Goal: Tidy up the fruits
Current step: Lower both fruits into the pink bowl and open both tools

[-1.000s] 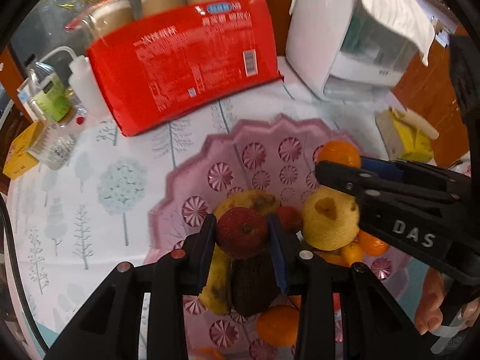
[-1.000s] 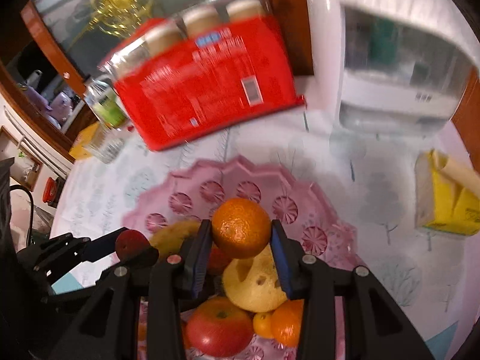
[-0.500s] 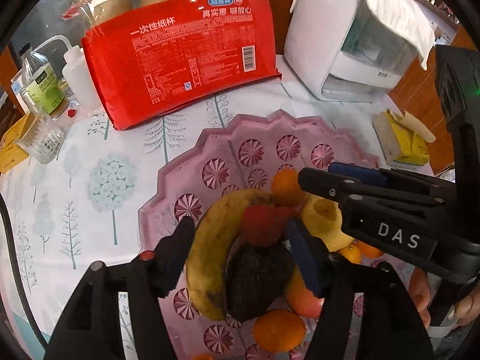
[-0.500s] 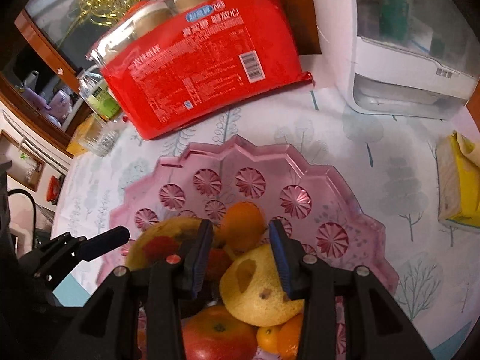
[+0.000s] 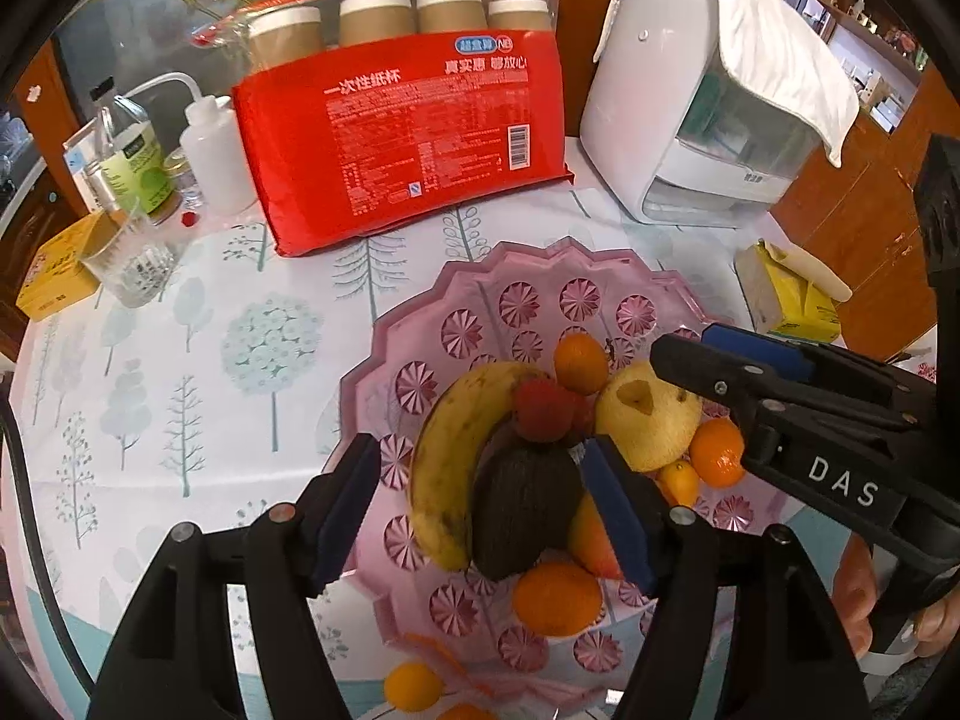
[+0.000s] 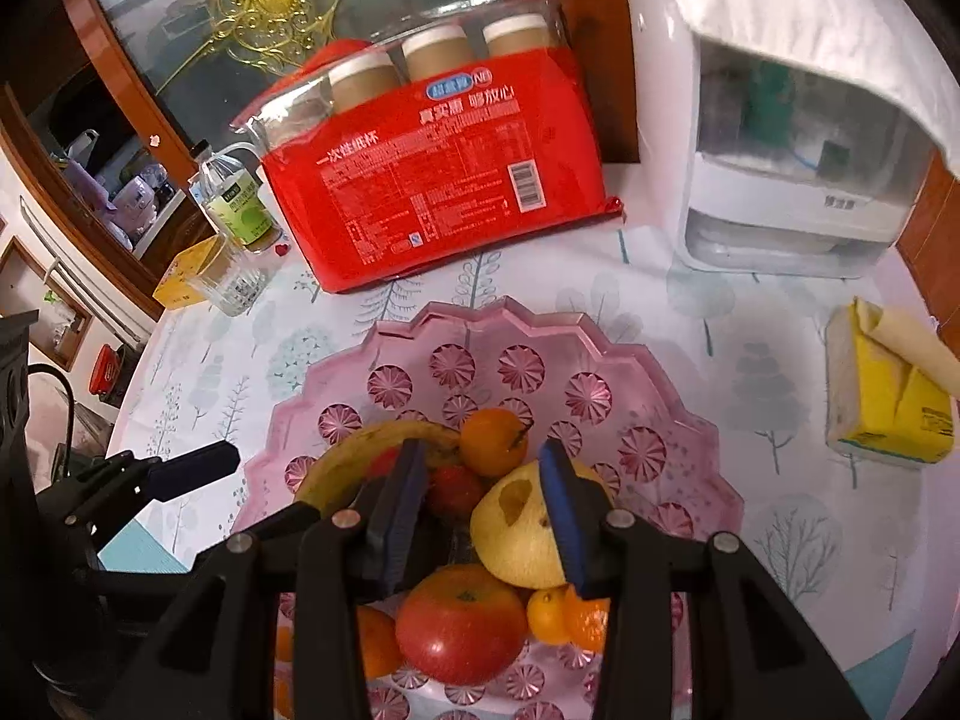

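A pink glass fruit plate (image 5: 540, 276) (image 6: 480, 324) holds a banana (image 5: 444, 456), a dark avocado (image 5: 522, 510), a small red fruit (image 5: 543, 411), a yellow pear (image 5: 648, 420) (image 6: 522, 534), a red apple (image 6: 462, 624) and several oranges, one at the far side of the pile (image 5: 579, 363) (image 6: 493, 441). My left gripper (image 5: 480, 504) is open and empty above the banana and avocado. My right gripper (image 6: 486, 510) is open and empty above the pear; it also shows in the left wrist view (image 5: 708, 348).
A red pack of paper cups (image 5: 396, 138) (image 6: 444, 180) stands behind the plate. A white appliance (image 5: 702, 96) stands at the back right, a yellow tissue pack (image 5: 786, 294) to the right, and a glass (image 5: 129, 264), bottles and a yellow box to the left.
My left gripper let go of the small red fruit and my right let go of the orange; both fruits now lie on the pile. Both grippers opened and drew back.
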Available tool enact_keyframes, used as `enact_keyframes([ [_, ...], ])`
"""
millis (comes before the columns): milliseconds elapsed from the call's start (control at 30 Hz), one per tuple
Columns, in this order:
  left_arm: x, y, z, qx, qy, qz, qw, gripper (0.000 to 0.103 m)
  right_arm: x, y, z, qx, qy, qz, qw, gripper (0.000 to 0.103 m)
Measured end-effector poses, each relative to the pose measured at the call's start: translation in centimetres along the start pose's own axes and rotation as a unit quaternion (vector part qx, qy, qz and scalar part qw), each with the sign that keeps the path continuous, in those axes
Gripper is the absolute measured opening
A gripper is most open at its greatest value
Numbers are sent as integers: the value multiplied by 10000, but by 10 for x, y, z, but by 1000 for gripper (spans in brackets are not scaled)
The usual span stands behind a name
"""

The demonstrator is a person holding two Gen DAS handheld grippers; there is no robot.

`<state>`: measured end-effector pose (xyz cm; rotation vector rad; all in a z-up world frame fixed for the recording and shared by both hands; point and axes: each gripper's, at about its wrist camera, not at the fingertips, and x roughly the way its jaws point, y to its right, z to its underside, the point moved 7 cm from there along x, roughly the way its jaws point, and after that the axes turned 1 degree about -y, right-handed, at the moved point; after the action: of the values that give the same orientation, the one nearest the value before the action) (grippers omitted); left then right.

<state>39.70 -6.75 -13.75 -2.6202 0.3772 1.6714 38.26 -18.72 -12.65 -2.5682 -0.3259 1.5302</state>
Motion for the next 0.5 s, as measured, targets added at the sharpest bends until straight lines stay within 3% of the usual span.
enact_keyframes([
  [333, -35, -3, 14, -40, 119, -100, 9999, 75, -23, -6, 11, 25, 32, 75, 10000, 40],
  [400, -44, -4, 17, -54, 154, -114, 9998, 82, -30, -7, 13, 15, 54, 88, 9999, 41],
  [500, -59, -3, 22, -34, 265, -178, 9995, 84, -41, -10, 17, 24, 94, 72, 9999, 41],
])
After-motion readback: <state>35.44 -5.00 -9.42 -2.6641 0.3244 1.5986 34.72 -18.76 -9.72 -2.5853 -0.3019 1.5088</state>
